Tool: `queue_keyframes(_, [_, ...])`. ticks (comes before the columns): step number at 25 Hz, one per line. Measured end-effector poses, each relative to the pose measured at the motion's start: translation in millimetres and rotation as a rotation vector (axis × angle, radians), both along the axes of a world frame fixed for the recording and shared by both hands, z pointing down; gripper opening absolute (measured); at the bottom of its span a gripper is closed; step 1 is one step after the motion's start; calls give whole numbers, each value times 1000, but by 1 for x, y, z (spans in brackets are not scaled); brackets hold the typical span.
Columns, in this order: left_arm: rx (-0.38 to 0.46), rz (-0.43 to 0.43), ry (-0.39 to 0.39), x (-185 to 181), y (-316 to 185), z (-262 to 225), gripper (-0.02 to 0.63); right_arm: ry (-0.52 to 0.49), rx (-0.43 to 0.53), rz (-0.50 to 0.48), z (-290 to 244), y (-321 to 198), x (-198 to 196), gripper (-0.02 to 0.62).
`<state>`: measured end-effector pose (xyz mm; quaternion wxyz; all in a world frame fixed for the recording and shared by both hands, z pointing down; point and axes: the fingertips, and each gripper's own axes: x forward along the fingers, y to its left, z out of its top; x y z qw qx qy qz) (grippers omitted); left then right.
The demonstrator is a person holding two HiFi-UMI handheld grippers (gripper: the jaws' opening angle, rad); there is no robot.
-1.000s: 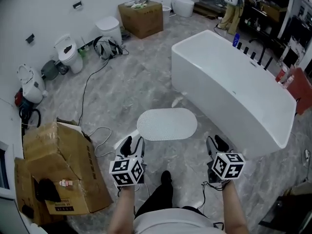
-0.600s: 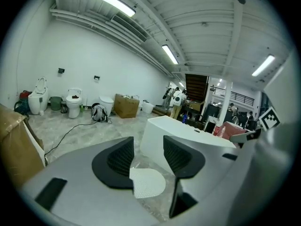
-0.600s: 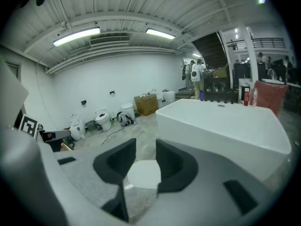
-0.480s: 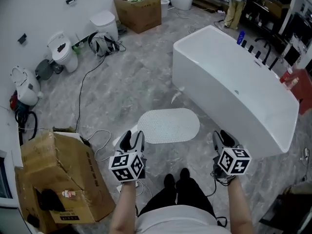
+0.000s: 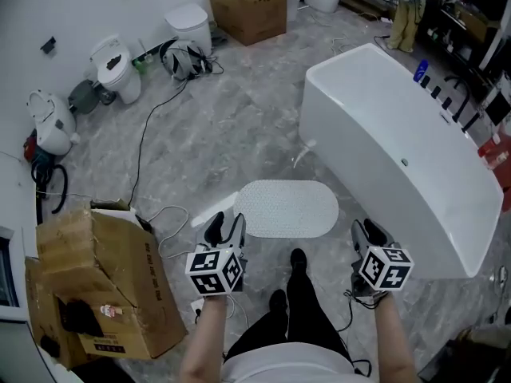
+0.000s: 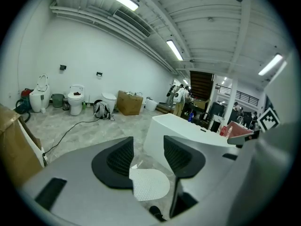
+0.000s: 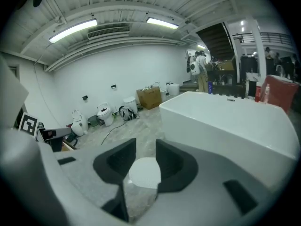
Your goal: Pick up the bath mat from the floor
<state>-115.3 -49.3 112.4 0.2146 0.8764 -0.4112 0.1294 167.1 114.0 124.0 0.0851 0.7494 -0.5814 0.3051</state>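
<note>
The white oval bath mat with little bumps [image 5: 286,209] lies flat on the grey marble floor [image 5: 215,134]. It is in the middle of the head view, just beside the big white bathtub [image 5: 399,150] on the right. It looks thin, soft and bendy, like rubber, and not heavy. It will likely flop and hang down when lifted, and it may stick a bit to the floor. A good place to grab is the near long edge, one end for each gripper, so the edge peels up first.

The left gripper [image 5: 224,227] is at the lower middle of the picture, by the mat's near left end. It is held up in the air and not touching. The right gripper [image 5: 370,234] is at the lower right, close to the tub. Both point forward and slant down. Each one's jaws are spread apart with nothing between them; only the mat down on the floor shows through the gap. A torn brown cardboard box [image 5: 96,278] sits at the lower left.
</note>
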Motion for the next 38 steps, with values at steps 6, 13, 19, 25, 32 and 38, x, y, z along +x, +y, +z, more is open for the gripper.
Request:
queue_keyframes(6, [-36, -45, -29, 14, -35, 28, 193, -27, -23, -64, 27, -53, 17, 132])
queue_keyframes(13, [-114, -147, -68, 18, -68, 87, 203, -52, -94, -173, 89, -112, 31, 132])
queue_keyframes(19, [-173, -229, -113, 9, -92, 167, 215, -75, -150, -270, 175, -168, 25, 132])
queue_keyframes(25, [-233, -290, -128, -10, -99, 274, 206, -99, -188, -376, 287, -219, -8, 132])
queue_keyframes(32, [-248, -294, -130, -24, -99, 414, 215, -83, -126, -473, 406, -260, -38, 132])
queue_keyframes(38, [-220, -299, -129, -32, -103, 522, 215, -70, -102, -508, 515, -263, -50, 132])
